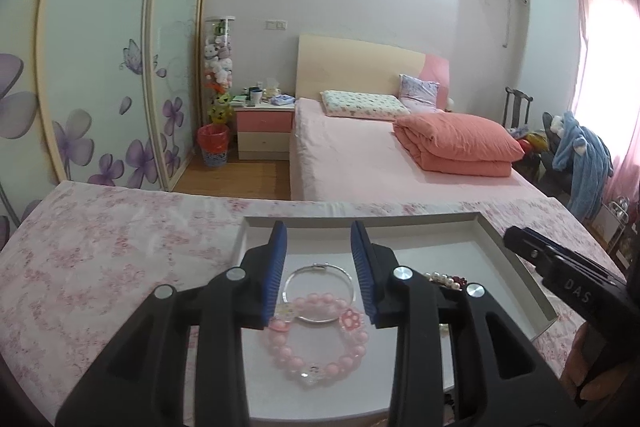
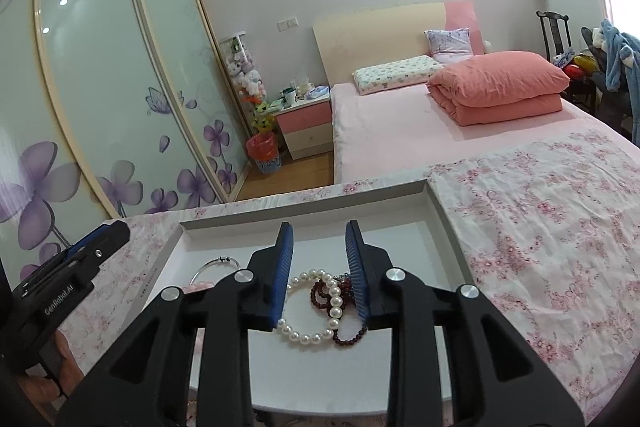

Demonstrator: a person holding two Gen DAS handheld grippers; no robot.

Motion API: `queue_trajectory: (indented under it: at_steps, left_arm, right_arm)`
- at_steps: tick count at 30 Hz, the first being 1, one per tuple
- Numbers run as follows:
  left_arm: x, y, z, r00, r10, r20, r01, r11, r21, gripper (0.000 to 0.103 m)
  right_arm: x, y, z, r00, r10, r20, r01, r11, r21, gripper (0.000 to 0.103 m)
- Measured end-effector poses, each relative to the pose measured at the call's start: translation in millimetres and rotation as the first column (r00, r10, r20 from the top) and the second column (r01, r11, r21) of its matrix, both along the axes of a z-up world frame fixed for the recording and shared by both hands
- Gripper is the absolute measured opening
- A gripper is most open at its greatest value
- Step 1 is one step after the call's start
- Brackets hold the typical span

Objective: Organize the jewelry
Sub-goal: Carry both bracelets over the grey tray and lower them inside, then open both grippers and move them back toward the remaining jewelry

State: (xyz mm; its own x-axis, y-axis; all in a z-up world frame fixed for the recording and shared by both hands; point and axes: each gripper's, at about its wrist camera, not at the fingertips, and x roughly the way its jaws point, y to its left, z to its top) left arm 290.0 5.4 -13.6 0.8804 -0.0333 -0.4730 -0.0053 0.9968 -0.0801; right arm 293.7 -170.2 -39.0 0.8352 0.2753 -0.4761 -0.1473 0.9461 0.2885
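A shallow white tray (image 1: 516,251) lies on a pink floral cloth. In the left wrist view a pink bead bracelet (image 1: 320,367) with charms and a silver bangle (image 1: 348,277) lie in it. My left gripper (image 1: 319,233) is open above them, holding nothing. In the right wrist view a white pearl bracelet (image 2: 308,337) and a dark red bead bracelet (image 2: 352,337) lie tangled together in the tray (image 2: 444,215). My right gripper (image 2: 319,231) is open above them, empty. The silver bangle (image 2: 208,267) shows at its left.
The floral cloth (image 1: 100,259) covers the table around the tray. Behind it are a pink bed (image 1: 360,155) with a folded orange quilt (image 1: 456,143), a nightstand (image 1: 264,131), a red bin (image 1: 214,143) and wardrobe doors (image 1: 100,67).
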Motion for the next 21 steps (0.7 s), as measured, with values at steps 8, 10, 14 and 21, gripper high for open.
queue_trajectory:
  at_steps: [8,10,14,21]
  left_arm:
    - [-21,6,8,1.000,0.008,0.014,-0.008,1.000,0.005,0.034]
    - [-26,8,10,1.000,0.010,0.014,-0.010,1.000,0.006,0.034]
    - [-36,11,12,1.000,0.013,0.014,-0.013,1.000,0.001,0.034]
    - [-67,23,10,1.000,0.009,0.010,-0.009,1.000,0.006,0.043]
  right_arm:
    - [-13,0,5,1.000,0.011,0.008,-0.011,1.000,-0.009,0.029]
    - [-16,0,7,1.000,0.012,0.011,-0.012,1.000,-0.011,0.028]
    - [-26,-3,10,1.000,0.013,0.015,-0.013,1.000,-0.019,0.029]
    - [-50,-11,5,1.000,0.023,-0.021,-0.024,0.998,-0.049,0.029]
